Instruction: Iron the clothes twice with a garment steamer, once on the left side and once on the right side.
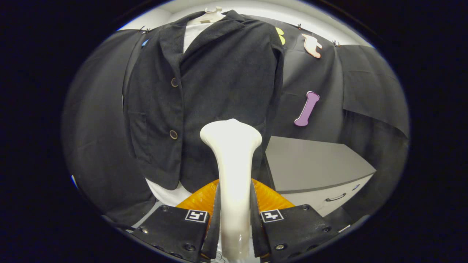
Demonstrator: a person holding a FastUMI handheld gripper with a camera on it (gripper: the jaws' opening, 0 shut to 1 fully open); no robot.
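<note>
Gripper view puts your gripper (234, 208) at the near edge, its jaws drawn narrow with both fingers (215, 212) pressed against the neck of the white steamer (232, 160). You hold the steamer upright between them; its flared head rises just beyond the fingertips and sits in front of the lower part of the black jacket (215, 91), though you cannot tell whether head and cloth touch. The jacket hangs buttoned on a pale hanger (212, 14), with two round buttons (174, 82) down its front, a patch pocket (140, 135) low on the left, and a white shirt (166, 191) showing at the collar and below the hem. An orange part (270, 197) sits just behind your fingers, under the jacket's hem. To the right, a little farther off, you have a grey cabinet (310, 164) with a drawer handle (335, 198).
</note>
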